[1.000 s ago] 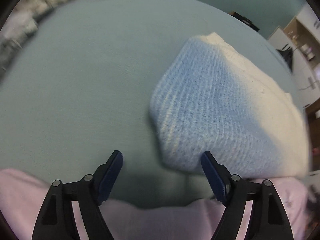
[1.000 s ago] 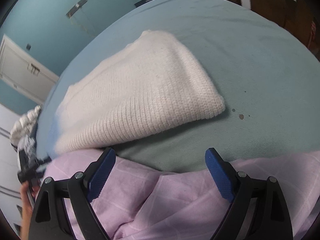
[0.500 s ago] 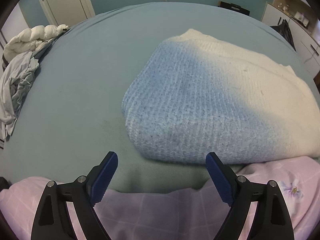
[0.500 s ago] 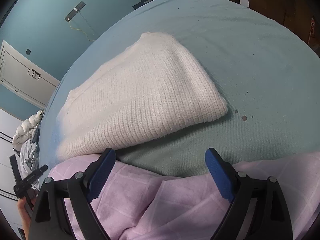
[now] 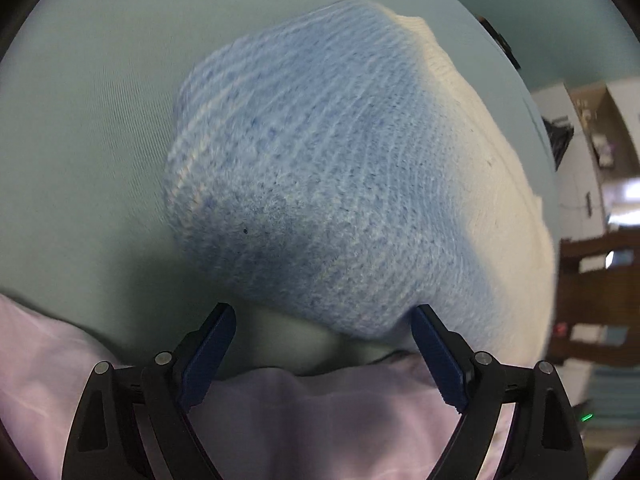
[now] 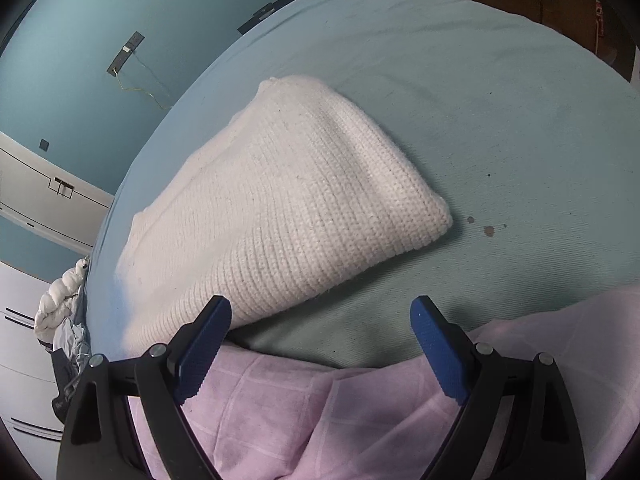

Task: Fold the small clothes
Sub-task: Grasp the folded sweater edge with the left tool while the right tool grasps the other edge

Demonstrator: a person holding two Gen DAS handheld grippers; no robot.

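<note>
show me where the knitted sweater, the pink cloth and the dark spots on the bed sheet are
knitted sweater (image 6: 304,200), right wrist view, middle of its white top face
pink cloth (image 6: 320,412), right wrist view, its checked part between the gripper fingers
dark spots (image 6: 488,231), right wrist view, the larger spot on the sheet

Pale teal bedsheet (image 6: 500,92), teal wall (image 6: 120,4), white door (image 6: 36,196), rumpled duvet (image 6: 60,300).

The left wrist picture is smeared, so the stitches on the knitted sweater (image 5: 320,184) look fuzzy. Its far side bends out of sight. The pink cloth (image 6: 360,412) runs off the bottom edge. A bundle of white bedding (image 6: 60,300) is cut by the left edge and too small to make out.
</note>
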